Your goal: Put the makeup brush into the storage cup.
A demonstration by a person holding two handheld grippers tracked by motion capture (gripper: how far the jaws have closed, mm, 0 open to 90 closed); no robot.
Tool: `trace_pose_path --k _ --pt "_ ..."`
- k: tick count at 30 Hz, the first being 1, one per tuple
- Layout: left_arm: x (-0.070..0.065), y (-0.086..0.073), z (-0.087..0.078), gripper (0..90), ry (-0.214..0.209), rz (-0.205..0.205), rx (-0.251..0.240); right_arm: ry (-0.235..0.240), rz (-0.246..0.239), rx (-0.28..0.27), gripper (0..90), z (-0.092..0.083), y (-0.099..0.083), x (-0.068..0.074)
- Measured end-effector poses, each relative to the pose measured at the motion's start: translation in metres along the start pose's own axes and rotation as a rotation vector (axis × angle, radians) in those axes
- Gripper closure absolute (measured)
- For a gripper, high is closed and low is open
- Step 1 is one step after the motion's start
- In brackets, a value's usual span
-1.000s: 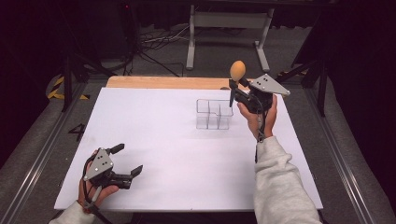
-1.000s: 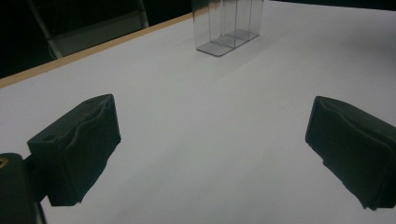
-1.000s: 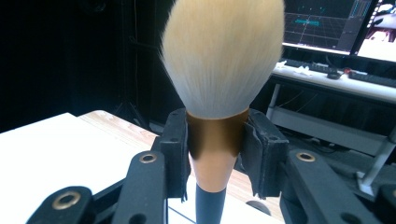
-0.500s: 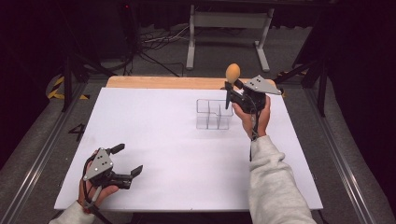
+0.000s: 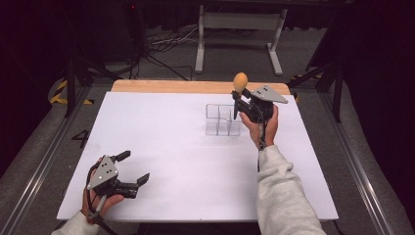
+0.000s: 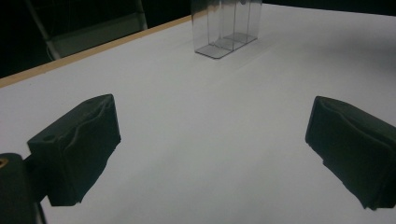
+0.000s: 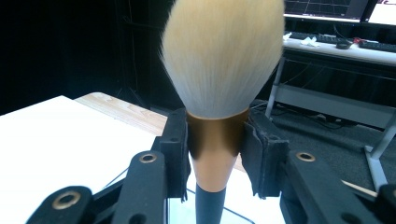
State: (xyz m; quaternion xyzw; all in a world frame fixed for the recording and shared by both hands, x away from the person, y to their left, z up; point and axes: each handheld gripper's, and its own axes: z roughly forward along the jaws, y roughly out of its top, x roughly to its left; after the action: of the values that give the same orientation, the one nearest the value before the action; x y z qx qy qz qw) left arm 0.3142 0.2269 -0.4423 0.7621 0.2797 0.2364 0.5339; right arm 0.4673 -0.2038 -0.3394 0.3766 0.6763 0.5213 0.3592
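Observation:
A makeup brush (image 5: 239,83) with a pale bristle head, copper ferrule (image 7: 215,140) and black handle stands upright, bristles up. My right gripper (image 5: 238,96) is shut on its ferrule, just above the right side of a clear plastic compartment organizer (image 5: 222,119) at the table's far middle. The handle's lower end points down at the organizer. My left gripper (image 5: 133,166) rests open near the table's front left corner, nothing between its jaws. In the left gripper view the organizer (image 6: 227,25) stands far ahead on the white surface.
The white table top (image 5: 171,147) has a wooden strip (image 5: 161,86) along its far edge. Metal rails run along both sides of the table. A grey stand (image 5: 240,29) and cables lie on the floor behind.
My right gripper has carried the brush leftward and down toward the organizer. The left gripper has stayed where it was.

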Motion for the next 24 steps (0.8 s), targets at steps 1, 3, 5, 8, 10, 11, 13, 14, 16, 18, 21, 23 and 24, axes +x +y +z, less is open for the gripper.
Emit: trace_pose_path --k 1,3,5,8,10,11,13,14,16,18,21,23,24 --pt "0.0 0.0 0.0 3.8 0.001 0.001 0.001 0.001 0.001 -0.001 64.3 0.0 -0.001 0.0" --pt "0.0 0.0 0.0 3.7 0.007 0.002 0.001 0.003 0.002 0.003 64.3 0.001 -0.003 0.0" --pt "0.0 0.0 0.0 3.7 0.008 0.004 0.004 0.003 0.002 0.009 64.3 0.002 -0.004 0.001" --pt "0.0 0.0 0.0 3.7 0.004 0.004 0.005 0.002 0.005 0.005 64.3 0.002 -0.004 0.001" --pt "0.0 0.0 0.0 3.7 0.002 0.007 0.008 -0.004 -0.001 0.012 64.3 0.002 -0.004 0.001" --pt "0.0 0.0 0.0 3.7 0.003 0.007 0.007 -0.004 0.0 0.013 64.3 0.002 -0.004 0.001" --pt "0.0 0.0 0.0 3.7 0.001 0.006 0.007 0.003 0.01 0.011 64.3 0.002 -0.007 0.001" --pt "0.0 0.0 0.0 3.7 0.002 0.005 0.007 0.005 0.015 0.015 64.3 0.002 -0.009 0.001" --pt "0.0 0.0 0.0 3.7 0.002 0.006 0.006 0.005 0.017 0.02 64.3 0.003 -0.011 0.0" --pt "0.0 0.0 0.0 3.7 0.004 0.002 0.004 0.007 0.023 0.023 64.3 0.003 -0.013 0.0" --pt "0.0 0.0 0.001 3.7 0.003 0.001 0.005 0.01 0.022 0.028 64.3 0.003 -0.016 0.0" --pt "0.0 0.0 0.001 3.8 0.003 0.002 0.006 0.011 0.026 0.031 64.3 0.003 -0.018 0.0" --pt "0.0 0.0 0.001 3.7 0.003 0.003 0.007 0.013 0.026 0.031 64.3 0.003 -0.019 0.0"
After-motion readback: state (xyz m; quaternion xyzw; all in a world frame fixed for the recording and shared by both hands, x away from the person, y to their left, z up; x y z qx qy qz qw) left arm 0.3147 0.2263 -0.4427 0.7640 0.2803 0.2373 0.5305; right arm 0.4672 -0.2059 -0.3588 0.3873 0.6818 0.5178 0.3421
